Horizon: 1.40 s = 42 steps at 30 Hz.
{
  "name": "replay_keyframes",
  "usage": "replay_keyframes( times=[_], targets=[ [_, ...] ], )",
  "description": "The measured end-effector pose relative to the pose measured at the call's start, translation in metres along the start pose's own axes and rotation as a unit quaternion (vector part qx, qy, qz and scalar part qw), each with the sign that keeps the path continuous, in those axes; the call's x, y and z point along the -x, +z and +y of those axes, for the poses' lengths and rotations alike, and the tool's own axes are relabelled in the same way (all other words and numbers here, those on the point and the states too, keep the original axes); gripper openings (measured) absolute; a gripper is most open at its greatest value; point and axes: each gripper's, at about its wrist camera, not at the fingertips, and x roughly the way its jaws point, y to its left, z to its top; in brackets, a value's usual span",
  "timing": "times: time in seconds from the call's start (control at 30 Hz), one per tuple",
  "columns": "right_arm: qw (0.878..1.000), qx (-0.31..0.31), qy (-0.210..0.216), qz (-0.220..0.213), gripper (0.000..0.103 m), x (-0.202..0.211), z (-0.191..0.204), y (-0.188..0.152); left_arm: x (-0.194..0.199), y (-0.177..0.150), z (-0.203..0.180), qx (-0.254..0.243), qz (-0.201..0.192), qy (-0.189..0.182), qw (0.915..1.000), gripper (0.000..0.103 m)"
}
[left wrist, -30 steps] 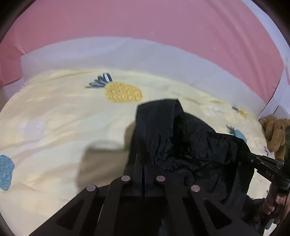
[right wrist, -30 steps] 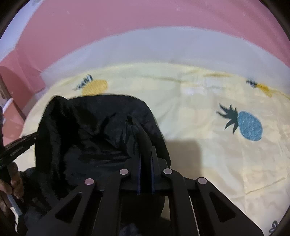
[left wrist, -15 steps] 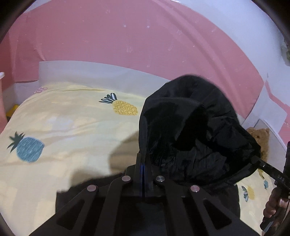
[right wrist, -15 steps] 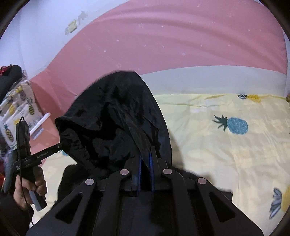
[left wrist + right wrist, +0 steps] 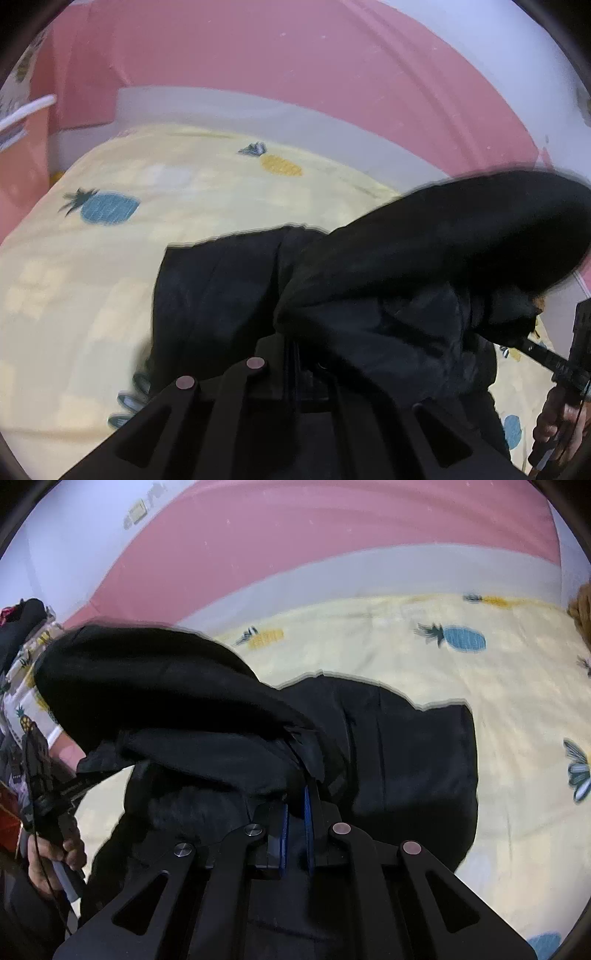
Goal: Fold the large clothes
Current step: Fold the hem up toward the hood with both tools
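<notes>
A large black garment [image 5: 369,295] is held up between both grippers over a yellow pineapple-print bed [image 5: 147,192]. My left gripper [image 5: 291,339] is shut on one edge of the cloth. My right gripper [image 5: 308,779] is shut on another edge, its blue pads pinching the fabric. A rounded fold of the garment [image 5: 147,690] bulges between the two grips, and the lower part [image 5: 406,757] lies spread on the bedsheet. In the left wrist view the right gripper [image 5: 532,347] shows at the right edge. In the right wrist view the left gripper [image 5: 85,782] shows at the left.
A pink and white wall [image 5: 295,74] runs behind the bed. A brown plush toy [image 5: 580,609] sits at the bed's far right. A person's hand [image 5: 55,853] holds the left gripper's handle. Pineapple-print fabric and dark things [image 5: 22,627] stand at the left.
Both grippers have drawn back across the bed with the garment. Its raised fold has dropped lower and more of the cloth now lies flat on the sheet.
</notes>
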Motion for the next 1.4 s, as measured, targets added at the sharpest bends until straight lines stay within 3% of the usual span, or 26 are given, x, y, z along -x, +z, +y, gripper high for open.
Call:
replay_keyframes(
  times=[0.27,0.4,0.5,0.6,0.7,0.8,0.93,1.1,1.27,1.33,1.4],
  targets=[
    [0.999,-0.008,0.003,0.048,0.016,0.000,-0.010,-0.044,0.023,-0.041,0.032,0.033,0.035,0.031,0.9984,0.001],
    [1.000,0.009,0.000,0.023,0.016,0.018,-0.004,-0.038,0.044,-0.043,0.031,0.034,0.013,0.035,0.9987,0.001],
    [1.000,0.022,0.001,-0.004,0.018,0.017,0.011,-0.016,0.051,-0.023,0.004,0.011,-0.009,0.003,0.9999,0.001],
    [0.999,0.035,0.008,-0.017,0.023,-0.003,0.029,0.005,0.033,-0.008,-0.029,-0.020,-0.004,-0.032,0.9993,0.004],
    [0.999,0.045,0.002,0.014,0.023,-0.035,0.038,0.004,-0.009,-0.009,-0.045,-0.038,0.028,-0.039,0.9981,0.004],
    [0.997,0.042,0.002,0.064,0.023,-0.067,0.032,-0.021,-0.034,-0.031,-0.041,-0.038,0.061,-0.036,0.9967,0.004],
    [0.997,0.024,0.007,0.078,0.022,-0.085,0.020,-0.058,-0.047,-0.070,-0.026,-0.044,0.068,-0.032,0.9962,0.003],
    [0.996,0.019,-0.003,0.087,0.021,-0.097,0.017,-0.072,-0.055,-0.085,-0.023,-0.046,0.068,-0.018,0.9964,0.003],
    [0.997,0.026,-0.007,0.078,0.023,-0.064,0.030,-0.065,-0.036,-0.079,-0.027,-0.043,0.082,-0.011,0.9957,0.003],
    [0.999,0.032,0.006,0.043,0.024,-0.035,0.034,-0.056,-0.011,-0.073,-0.027,-0.046,0.062,-0.025,0.9967,0.003],
    [0.999,0.033,0.008,0.005,0.034,-0.014,0.034,-0.039,0.008,-0.058,-0.028,-0.054,0.028,-0.027,0.9978,0.003]
  ],
)
